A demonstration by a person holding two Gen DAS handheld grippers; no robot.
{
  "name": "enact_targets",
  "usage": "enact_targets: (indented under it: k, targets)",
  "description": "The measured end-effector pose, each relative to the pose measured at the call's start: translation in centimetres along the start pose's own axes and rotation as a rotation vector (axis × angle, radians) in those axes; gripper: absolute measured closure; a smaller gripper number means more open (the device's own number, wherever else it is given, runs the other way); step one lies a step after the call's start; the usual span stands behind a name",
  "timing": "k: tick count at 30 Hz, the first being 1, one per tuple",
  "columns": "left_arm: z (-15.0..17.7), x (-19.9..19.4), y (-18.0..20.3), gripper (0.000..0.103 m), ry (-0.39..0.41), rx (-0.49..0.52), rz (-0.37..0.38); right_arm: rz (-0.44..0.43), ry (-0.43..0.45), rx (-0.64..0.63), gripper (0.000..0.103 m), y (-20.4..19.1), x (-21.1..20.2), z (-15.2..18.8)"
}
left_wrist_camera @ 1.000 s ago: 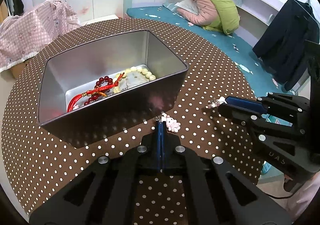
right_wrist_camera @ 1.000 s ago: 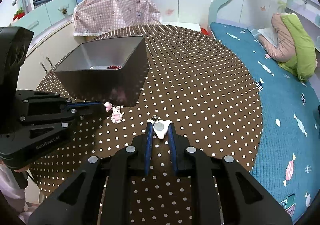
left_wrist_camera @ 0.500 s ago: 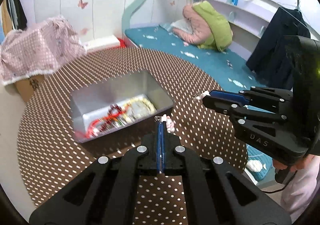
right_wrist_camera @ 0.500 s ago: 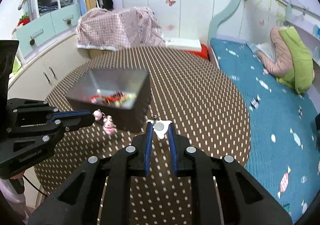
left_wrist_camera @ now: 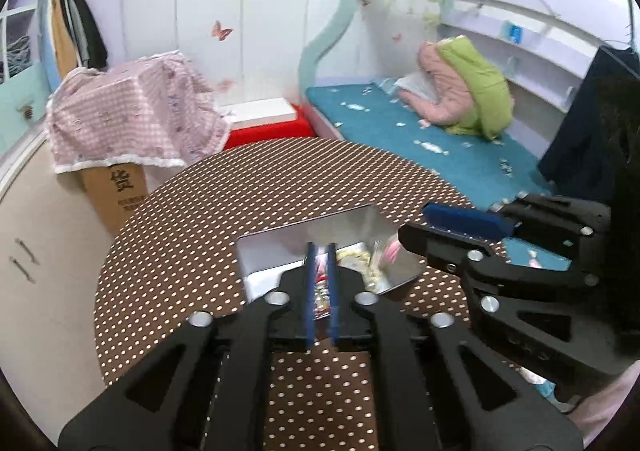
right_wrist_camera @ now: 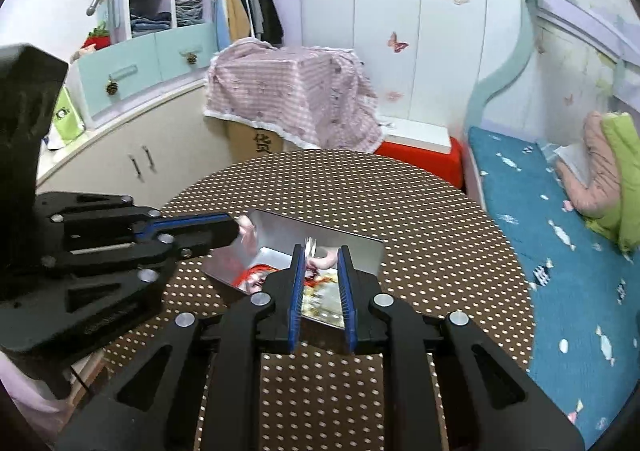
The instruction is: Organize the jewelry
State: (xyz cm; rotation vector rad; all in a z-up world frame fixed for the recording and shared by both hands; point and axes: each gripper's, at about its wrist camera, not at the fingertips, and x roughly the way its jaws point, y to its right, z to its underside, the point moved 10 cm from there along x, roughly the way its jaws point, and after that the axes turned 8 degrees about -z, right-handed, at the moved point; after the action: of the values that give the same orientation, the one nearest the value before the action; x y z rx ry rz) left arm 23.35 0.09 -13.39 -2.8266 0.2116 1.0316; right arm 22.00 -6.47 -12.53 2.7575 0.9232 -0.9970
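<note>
- Covering most of both views, the round worktop (left_wrist_camera: 192, 235) in its brown dotted cloth shows no loose jewelry on the parts that can be seen; the gripper bodies hide the near edge.
- Toward the middle of the worktop stands the open metal tin (right_wrist_camera: 362, 247), the collecting place for the pieces.
- The left gripper (left_wrist_camera: 321, 247) hangs over the tin, tilted down. Its jaws have just been opening and now stand a narrow slot apart.
- The right gripper (right_wrist_camera: 320, 251) hangs over the same tin from the other side. Its jaws have also just been opening and stand somewhat wider, with nothing pressed between the pads.
- On the tin's floor lie a red bead bracelet (right_wrist_camera: 256, 273) and a strand of pale beads (left_wrist_camera: 356, 255).
- A blurred pink charm (right_wrist_camera: 245, 229) shows just beside the left gripper's tip, over the tin; whether it hangs or falls I cannot tell. A pale blur also sits in the right gripper's gap.
- Judging by this, the last pieces are being dropped in; what is left is mainly confirming they landed inside.
</note>
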Motion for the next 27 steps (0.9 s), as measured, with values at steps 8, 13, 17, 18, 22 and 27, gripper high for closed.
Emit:
enact_targets:
  k: [8, 13, 17, 18, 22, 27]
  targets:
    - [0.4, -0.6, -1.5, 0.056, 0.0, -0.051, -0.05, 0.066, 0.03, 0.046, 0.067, 1.1, -2.0, -0.4]
    - [-0.7, -4.4, -1.8, 0.038, 0.08, -0.088, -0.11, 0.105, 0.106, 0.046, 0.05, 0.5, -5.0, -1.8]
    - [-1.9, -8.3, -2.3, 0.024, 0.161, -0.113, -0.171, 0.148, 0.192, 0.046, 0.031, -0.2, -8.6, -3.1]
    - [-2.1, -9.1, -2.4, 0.02, 0.176, -0.122, -0.178, 0.161, 0.21, 0.047, 0.027, -0.1, -9.4, -3.3]
    - [-2.9, -12.5, -2.9, 0.01, 0.249, -0.143, -0.211, 0.208, 0.277, 0.04, 0.009, -0.4, -12.2, -4.3]
    - [-3.5, -15.3, -3.2, 0.005, 0.294, -0.147, -0.241, 0.235, 0.326, 0.037, 0.008, -0.8, -14.2, -4.6]
